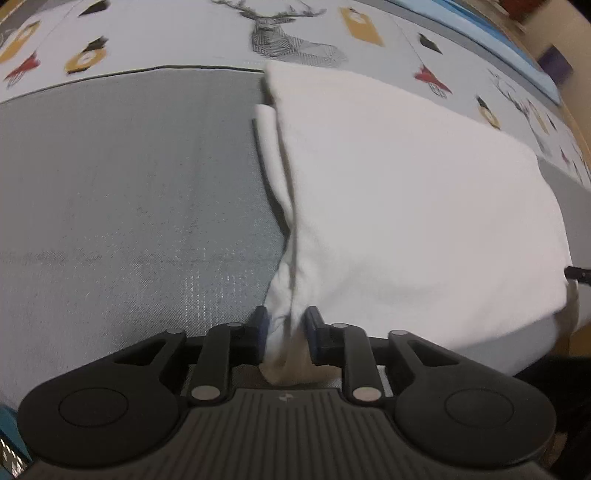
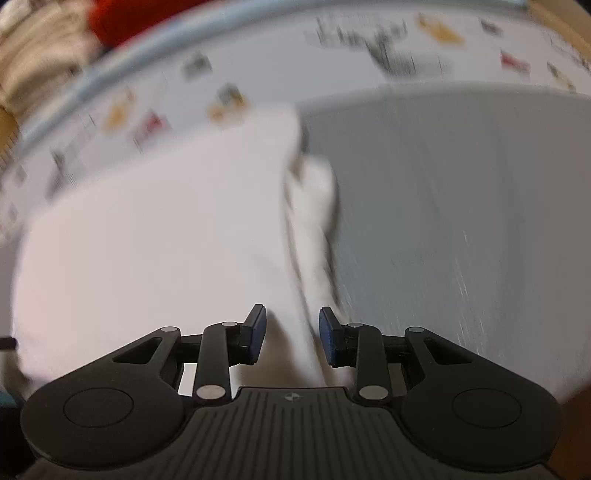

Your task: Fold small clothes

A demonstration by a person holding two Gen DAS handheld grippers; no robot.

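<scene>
Work surface: a grey woven mat (image 1: 129, 184) lies on a printed cloth (image 1: 184, 33) carrying stag and bird motifs.

Article under work: one white garment (image 1: 406, 192) lies on the mat, reaching onto the printed cloth at its far corner. Its main panel is flat and smooth, with a straight folded edge running away from the camera. Along that edge a narrower strip of the same fabric (image 1: 271, 155) shows beside and beneath the top layer, so at least one fold appears to be already made. The type of garment cannot be determined.

Left gripper (image 1: 286, 334): the near end of the folded edge is bunched between its fingers, which pinch the fabric with the blue pads (image 1: 261, 328) pressed on either side.

Right gripper (image 2: 291, 334): its view is heavily blurred. The fingers stand apart, with white fabric passing between the pads (image 2: 258, 332); the pads do not appear to press on it.

Assessment: the task is judged partly complete. The garment is halved or thereabouts, yet remains long. A further cross fold and squaring of the protruding strip appear outstanding. No finished pile is identifiable; other items at the edges are too blurred to name.
</scene>
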